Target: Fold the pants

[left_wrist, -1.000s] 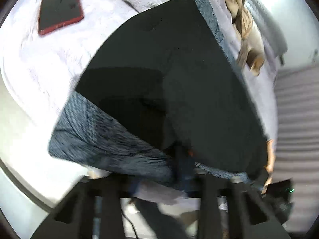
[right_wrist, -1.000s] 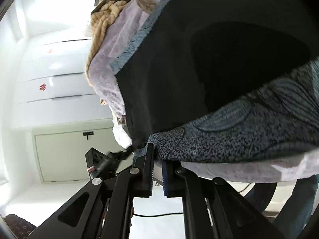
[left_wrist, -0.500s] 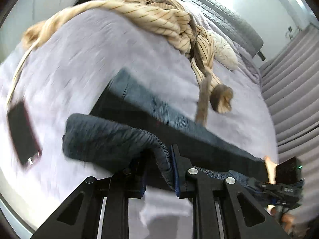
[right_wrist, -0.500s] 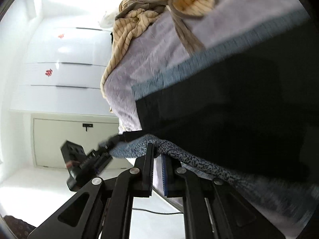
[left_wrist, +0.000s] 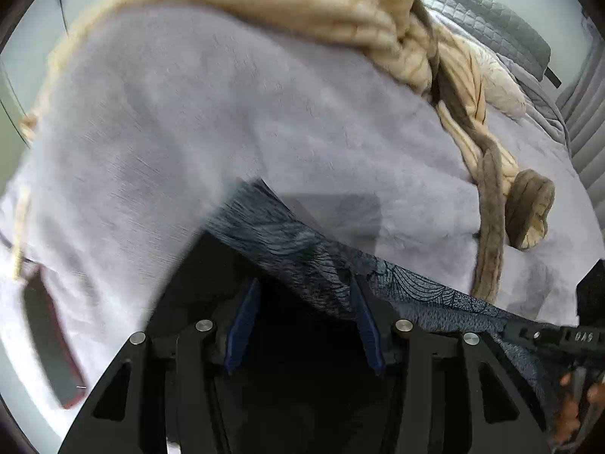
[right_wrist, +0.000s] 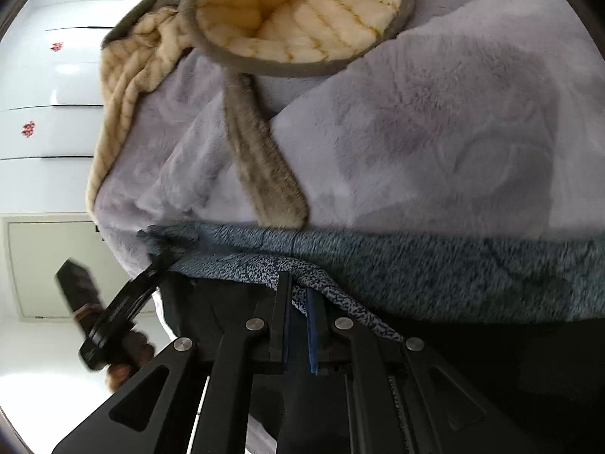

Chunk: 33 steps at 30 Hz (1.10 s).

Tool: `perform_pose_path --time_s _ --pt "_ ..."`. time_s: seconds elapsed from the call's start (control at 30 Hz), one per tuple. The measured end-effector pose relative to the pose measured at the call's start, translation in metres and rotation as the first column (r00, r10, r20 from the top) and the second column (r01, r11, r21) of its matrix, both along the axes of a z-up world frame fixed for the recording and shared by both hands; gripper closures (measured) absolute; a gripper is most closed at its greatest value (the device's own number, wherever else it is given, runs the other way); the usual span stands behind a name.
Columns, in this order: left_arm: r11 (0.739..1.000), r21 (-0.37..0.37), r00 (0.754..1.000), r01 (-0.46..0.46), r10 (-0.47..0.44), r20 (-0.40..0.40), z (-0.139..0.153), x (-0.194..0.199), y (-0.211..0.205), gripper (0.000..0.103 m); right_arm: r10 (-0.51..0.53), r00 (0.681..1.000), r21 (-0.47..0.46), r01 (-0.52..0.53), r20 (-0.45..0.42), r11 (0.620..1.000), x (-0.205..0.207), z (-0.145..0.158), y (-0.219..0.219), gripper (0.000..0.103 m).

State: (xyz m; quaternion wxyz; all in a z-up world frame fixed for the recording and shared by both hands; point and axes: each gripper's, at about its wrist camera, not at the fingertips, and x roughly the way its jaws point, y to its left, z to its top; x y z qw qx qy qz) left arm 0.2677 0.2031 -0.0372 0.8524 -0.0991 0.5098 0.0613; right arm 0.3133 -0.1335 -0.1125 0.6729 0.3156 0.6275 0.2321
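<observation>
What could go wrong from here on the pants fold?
1. The left gripper is open while the right gripper is pinching the pants; a pull from the right alone may skew the fold.
2. The tan robe belt ends at the pants' edge and could get dragged or folded in.
3. The phone lies near the bed edge.
</observation>
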Motion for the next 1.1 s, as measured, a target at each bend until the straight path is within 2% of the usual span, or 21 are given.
perform_pose_path --time_s 0.03,0.1,0.13,0.17,0.27,0.33,0.4,0.47,0.53,0.6,0.67,0.73,0.83,0.87,0.9,1.0,1.1 --pt "1.000 0.020 1.000 0.005 -0.005 0.012 0.009 -0.005 0.001 0.052 0.003 1.000 -0.010 -0.003 0.009 1.000 -0.002 0.005 -0.002 0.090" --pt "0.999 0.043 1.000 0.026 -0.026 0.017 0.022 -0.014 0.000 0.051 0.030 0.996 -0.059 -0.025 0.082 0.998 -0.013 0.031 -0.004 0.072" --pt "0.998 0.047 0.999 0.045 -0.046 0.008 0.024 -0.016 -0.006 0.040 0.039 0.993 -0.064 -0.032 0.109 0.997 -0.015 0.040 -0.003 0.071" --pt "0.996 0.039 0.997 0.074 -0.074 -0.002 0.022 -0.020 -0.013 0.027 0.054 0.989 -0.055 -0.047 0.135 0.997 -0.021 0.049 0.000 0.071" --pt "0.988 0.031 0.989 0.149 -0.148 -0.026 0.005 -0.018 -0.039 0.026 0.121 0.985 -0.009 -0.121 0.125 0.993 -0.035 0.051 0.021 0.070" --pt "0.985 0.046 0.985 0.169 -0.167 -0.051 -0.011 -0.011 -0.056 0.026 0.160 0.982 -0.056 -0.155 0.102 0.986 -0.032 0.037 0.037 0.071" --pt "0.985 0.060 0.986 0.159 -0.155 -0.064 -0.027 -0.001 -0.064 0.026 0.159 0.983 -0.111 -0.149 0.087 0.983 -0.022 0.023 0.043 0.071" --pt "0.989 0.087 0.990 0.120 -0.113 -0.080 -0.038 0.014 -0.063 0.026 0.114 0.989 -0.134 -0.101 0.092 0.986 -0.007 0.016 0.035 0.073" --pt "0.994 0.074 0.995 0.078 -0.073 -0.070 -0.038 0.023 -0.054 0.026 0.069 0.992 -0.101 -0.059 0.103 0.993 0.005 0.019 0.021 0.073" --pt "0.996 0.081 0.997 0.023 -0.017 -0.072 -0.036 0.034 -0.043 0.026 0.035 0.987 -0.137 -0.014 0.154 0.991 0.005 0.030 0.005 0.073" --pt "0.999 0.047 0.997 -0.007 0.010 -0.071 -0.029 0.038 -0.037 0.026 -0.028 0.984 -0.178 0.060 0.174 0.982 0.003 0.046 -0.024 0.068" --pt "0.997 0.082 0.997 -0.009 0.015 -0.073 -0.015 0.034 -0.041 0.026 -0.073 0.984 -0.139 0.096 0.162 0.986 -0.007 0.057 -0.048 0.065" --pt "0.990 0.099 0.992 0.104 -0.097 -0.075 0.006 0.011 -0.072 0.026 -0.108 0.978 -0.153 0.136 0.177 0.979 -0.048 0.081 -0.093 0.057" --pt "0.985 0.097 0.988 0.140 -0.132 -0.079 0.009 0.002 -0.083 0.026 -0.129 0.976 -0.149 0.156 0.176 0.976 -0.061 0.086 -0.109 0.051" --pt "0.977 0.092 0.979 0.192 -0.184 -0.090 0.013 -0.012 -0.100 0.026 -0.157 0.973 -0.142 0.182 0.171 0.973 -0.079 0.090 -0.130 0.047" --pt "0.946 0.047 0.941 0.322 -0.314 -0.128 0.013 -0.050 -0.151 0.026 -0.230 0.963 -0.172 0.253 0.142 0.952 -0.126 0.095 -0.181 0.045" --pt "0.912 -0.022 0.898 0.410 -0.408 -0.165 0.005 -0.074 -0.206 0.026 -0.330 0.936 -0.234 0.351 0.125 0.907 -0.184 0.104 -0.242 0.045"
